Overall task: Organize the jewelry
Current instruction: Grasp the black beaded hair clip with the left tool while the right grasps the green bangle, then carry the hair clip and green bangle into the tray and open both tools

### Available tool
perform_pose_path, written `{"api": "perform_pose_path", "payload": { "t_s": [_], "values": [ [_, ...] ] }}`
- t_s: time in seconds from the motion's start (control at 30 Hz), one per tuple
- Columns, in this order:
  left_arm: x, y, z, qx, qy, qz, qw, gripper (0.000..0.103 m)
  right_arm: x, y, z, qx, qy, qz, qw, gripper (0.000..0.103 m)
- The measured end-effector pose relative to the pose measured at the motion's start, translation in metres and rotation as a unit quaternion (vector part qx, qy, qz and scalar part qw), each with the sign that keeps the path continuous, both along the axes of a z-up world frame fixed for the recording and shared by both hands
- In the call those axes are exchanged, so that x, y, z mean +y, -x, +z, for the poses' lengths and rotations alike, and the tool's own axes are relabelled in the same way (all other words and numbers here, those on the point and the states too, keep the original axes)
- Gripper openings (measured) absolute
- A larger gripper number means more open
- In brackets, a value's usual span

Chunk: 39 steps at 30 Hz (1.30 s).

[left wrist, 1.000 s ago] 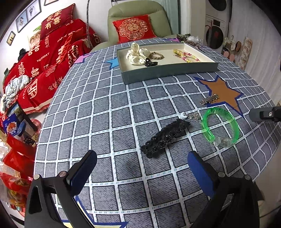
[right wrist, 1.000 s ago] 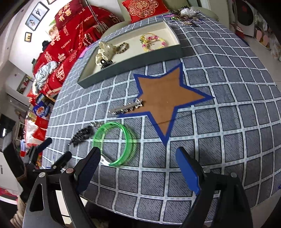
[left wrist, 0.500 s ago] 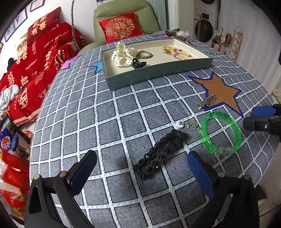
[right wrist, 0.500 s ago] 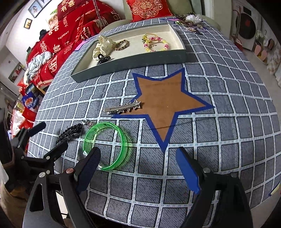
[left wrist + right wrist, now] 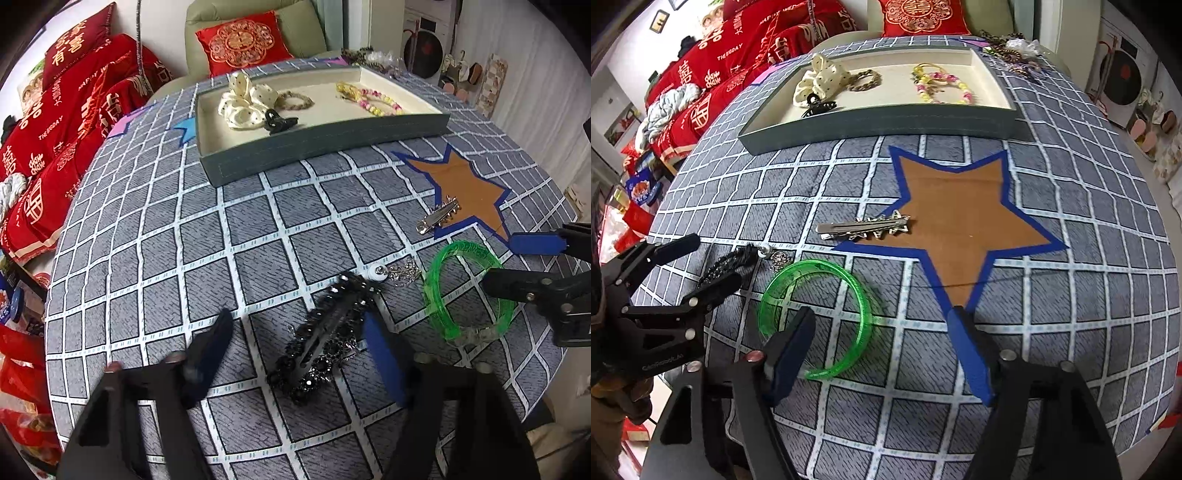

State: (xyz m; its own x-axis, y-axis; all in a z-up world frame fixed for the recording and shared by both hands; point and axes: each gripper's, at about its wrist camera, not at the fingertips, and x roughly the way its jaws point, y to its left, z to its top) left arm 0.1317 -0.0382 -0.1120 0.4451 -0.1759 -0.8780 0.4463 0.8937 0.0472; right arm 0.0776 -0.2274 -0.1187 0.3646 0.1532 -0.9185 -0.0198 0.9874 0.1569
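Your left gripper (image 5: pixel 299 350) had just been closing, its 2 jaws still apart around the black beaded hair clip (image 5: pixel 325 341) at lower centre, its right pad at the clip's edge. Your right gripper (image 5: pixel 882 350) had also been narrowing, jaws apart over the green bangle (image 5: pixel 816 314), left finger inside the ring. The silver clip (image 5: pixel 864 229) lay mid-frame on the star's (image 5: pixel 960 210) edge. The tray (image 5: pixel 879 122) stood at the top.

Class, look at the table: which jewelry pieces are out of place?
Four pieces lie loose on the tablecloth, outside the tray: green bangle, black beaded clip, silver hair clip straddling the star's edge, and a small charm.
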Motion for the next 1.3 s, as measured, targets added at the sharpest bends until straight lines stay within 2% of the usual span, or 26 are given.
{"api": "perform_pose_path", "payload": {
  "t_s": [0.1,0.17,0.23,0.3,0.33,0.47,0.53,0.57,0.73,1.0,1.13,1.3],
  "values": [
    [-0.001,-0.003,0.000,0.003,0.004,0.001,1.0000,0.075,0.004,-0.002,-0.001,-0.003,0.015,0.004,1.000,0.063],
    [-0.001,-0.004,0.000,0.007,0.010,-0.002,0.9999,0.066,0.008,-0.003,-0.001,-0.004,0.025,0.008,1.000,0.056],
    [-0.001,-0.004,0.001,0.011,0.012,-0.005,0.9999,0.063,0.010,-0.004,-0.001,-0.005,0.034,0.013,0.999,0.048],
    [-0.001,-0.004,0.001,0.012,0.016,-0.006,0.9998,0.054,0.014,-0.005,-0.001,-0.007,0.045,0.018,0.999,0.043],
    [0.000,-0.004,0.002,0.015,0.022,-0.005,0.9996,0.045,0.015,-0.004,-0.001,-0.008,0.052,0.021,0.998,0.041],
    [0.003,-0.005,0.003,0.015,0.023,-0.001,0.9996,0.044,0.018,-0.002,-0.001,-0.013,0.066,0.027,0.997,0.027],
    [0.005,-0.004,0.003,0.013,0.026,0.005,0.9996,0.043,0.016,-0.002,-0.001,-0.016,0.062,0.026,0.998,0.012],
    [0.007,-0.004,0.003,0.013,0.031,0.010,0.9994,0.043,0.015,-0.002,0.000,-0.016,0.060,0.025,0.998,0.008],
    [0.022,-0.005,0.009,0.015,0.062,0.040,0.9971,0.043,0.008,0.002,0.001,-0.022,0.040,0.013,0.999,0.007],
    [0.053,-0.006,0.024,0.014,0.117,0.089,0.9890,0.043,-0.001,0.008,0.014,-0.036,0.014,0.001,0.999,0.007],
    [0.061,-0.005,0.032,0.011,0.128,0.102,0.9865,0.043,-0.005,0.009,0.022,-0.042,0.004,-0.003,0.999,0.007],
    [0.061,-0.003,0.043,-0.003,0.121,0.107,0.9868,0.043,-0.010,0.007,0.032,-0.050,-0.004,-0.006,0.999,0.007]
  ]
}}
